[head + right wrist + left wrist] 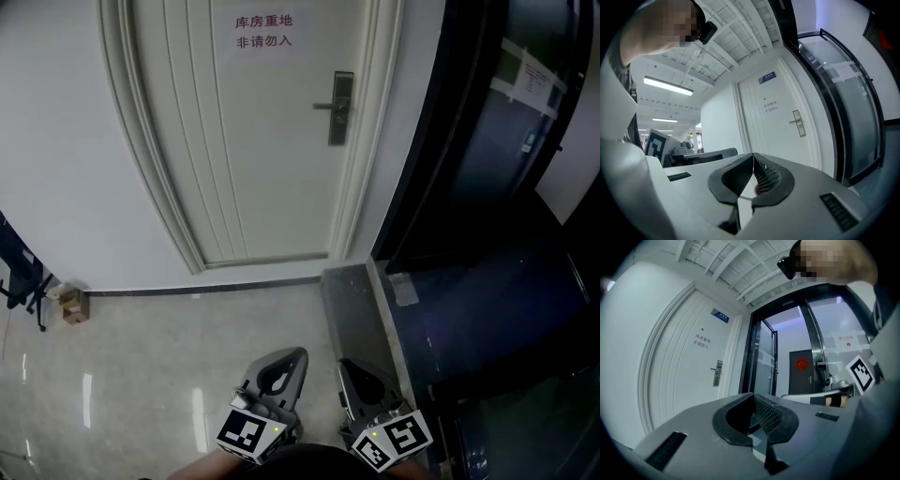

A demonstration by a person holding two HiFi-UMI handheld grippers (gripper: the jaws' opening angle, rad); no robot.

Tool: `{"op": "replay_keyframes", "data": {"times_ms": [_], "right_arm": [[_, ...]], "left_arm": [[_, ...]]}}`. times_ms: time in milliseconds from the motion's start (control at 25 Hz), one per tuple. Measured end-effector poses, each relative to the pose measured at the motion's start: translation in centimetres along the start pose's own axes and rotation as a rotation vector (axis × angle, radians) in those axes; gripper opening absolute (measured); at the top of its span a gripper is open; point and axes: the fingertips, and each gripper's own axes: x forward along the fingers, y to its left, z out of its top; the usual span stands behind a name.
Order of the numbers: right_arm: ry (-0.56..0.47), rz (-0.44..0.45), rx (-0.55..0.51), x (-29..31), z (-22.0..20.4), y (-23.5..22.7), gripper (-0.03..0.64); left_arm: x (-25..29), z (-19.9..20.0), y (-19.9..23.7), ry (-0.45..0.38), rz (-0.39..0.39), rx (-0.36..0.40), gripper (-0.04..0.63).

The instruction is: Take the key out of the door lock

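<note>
A white panelled door (253,141) stands ahead with a dark lock plate and lever handle (339,106) on its right side. No key can be made out at this distance. The lock plate (717,372) looks small and far off in the left gripper view, and the same lock plate (798,123) is just as distant in the right gripper view. My left gripper (286,361) and right gripper (352,370) hang low at the bottom of the head view, well short of the door. The left gripper (752,397) and right gripper (753,157) are both shut with nothing between the jaws.
A paper sign (263,31) with red print is stuck high on the door. To its right runs a dark-framed glass wall (487,141). A grey stone slab (356,319) lies at the foot of that frame. By the left wall sit a small cardboard box (72,305) and a chair base (23,281).
</note>
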Motion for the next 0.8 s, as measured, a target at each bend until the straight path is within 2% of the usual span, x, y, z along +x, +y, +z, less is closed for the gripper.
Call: {"op": "replay_keyframes", "data": {"times_ms": [280,440,800], "right_arm": [[-0.014,-0.007,0.035,7.5,1.7,-1.0,0.014],[-0.025,0.006,0.083,10.0,2.2,-2.2,0.014],[-0.014,0.013,0.051,14.6,2.4,-5.4,0.014]], "left_arm": [[3.9,1.9,6.9,-0.014,-0.027,-0.002,0.005],[5.7,2.1,8.2,-0.024,-0.049,-0.007,0.005],[10.7,1.8,10.9,-0.015,-0.056,-0.014,0.005]]}}
